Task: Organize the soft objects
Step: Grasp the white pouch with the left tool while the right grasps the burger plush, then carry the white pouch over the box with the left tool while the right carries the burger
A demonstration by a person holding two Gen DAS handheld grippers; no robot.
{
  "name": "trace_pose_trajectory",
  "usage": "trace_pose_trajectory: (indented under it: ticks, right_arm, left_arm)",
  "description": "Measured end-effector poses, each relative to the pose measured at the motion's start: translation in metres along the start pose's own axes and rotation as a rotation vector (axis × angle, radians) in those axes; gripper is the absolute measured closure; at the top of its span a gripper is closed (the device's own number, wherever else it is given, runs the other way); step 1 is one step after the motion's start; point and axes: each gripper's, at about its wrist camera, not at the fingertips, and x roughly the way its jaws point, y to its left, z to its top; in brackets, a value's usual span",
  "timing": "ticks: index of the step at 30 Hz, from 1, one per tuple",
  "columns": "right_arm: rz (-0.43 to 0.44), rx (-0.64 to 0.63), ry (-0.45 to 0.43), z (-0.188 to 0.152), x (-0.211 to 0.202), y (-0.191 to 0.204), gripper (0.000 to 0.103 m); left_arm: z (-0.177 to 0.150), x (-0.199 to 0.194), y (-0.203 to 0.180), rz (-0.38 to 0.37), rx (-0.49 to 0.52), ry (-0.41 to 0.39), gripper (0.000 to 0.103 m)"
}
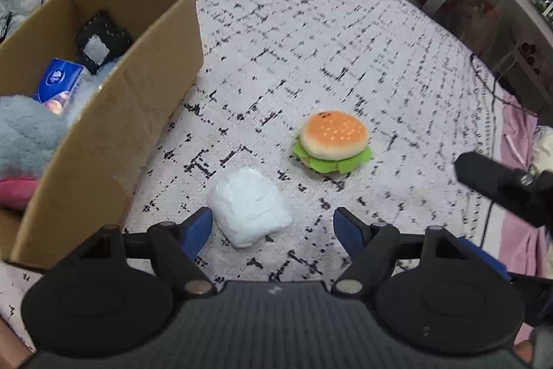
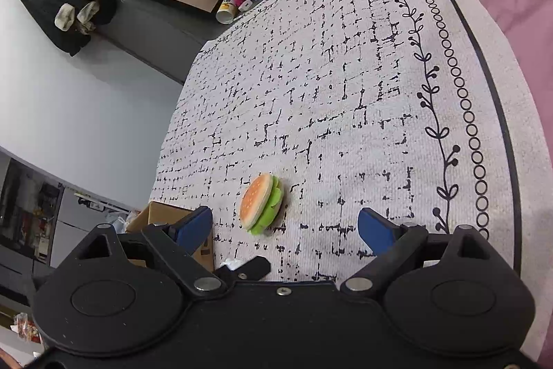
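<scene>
Plush burger point(image 1: 333, 140) lies on patterned cover point(image 1: 311, 40), right of white soft bundle point(image 1: 249, 207). Left view alone shows bundle whole and cardboard box point(image 1: 114, 127) interior: grey plush point(image 1: 27, 134), blue tissue pack point(image 1: 57, 85), black item point(image 1: 102, 38). Left gripper point(image 1: 273, 227) fingers spread, empty, bundle just ahead. Right gripper point(image 2: 285, 227) fingers spread, empty, burger ahead between them. Right view alone shows cover's vine border point(image 2: 446, 134), pink sheet point(image 2: 511, 6), clothes pile point(image 2: 65, 2) by wall.
</scene>
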Motion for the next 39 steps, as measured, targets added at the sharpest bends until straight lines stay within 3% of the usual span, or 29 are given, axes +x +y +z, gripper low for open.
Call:
trace_pose_trajectory:
  ticks: [3, 8, 21, 28, 39]
  right_arm:
    - [-0.004, -0.003, 0.01, 0.002, 0.007, 0.001, 0.011]
    - [-0.012, 0.004, 0.022, 0.005, 0.018, -0.002, 0.011]
    - [-0.015, 0.02, 0.027, 0.012, 0.04, 0.001, 0.013]
    - [-0.011, 0.031, 0.048, 0.016, 0.056, 0.003, 0.023]
    - [0.004, 0.055, 0.059, 0.02, 0.075, 0.006, 0.027]
  left_arm:
    - [0.0, 0.009, 0.002, 0.019, 0.001, 0.007, 0.031]
    - [0.002, 0.013, 0.002, 0.042, 0.01, -0.009, 0.058]
    - [0.016, -0.013, 0.005, -0.003, -0.017, -0.091, 0.059]
    - [0.023, -0.018, 0.011, -0.023, -0.041, -0.117, 0.059]
    - [0.023, -0.008, 0.018, -0.044, -0.055, -0.104, 0.059]
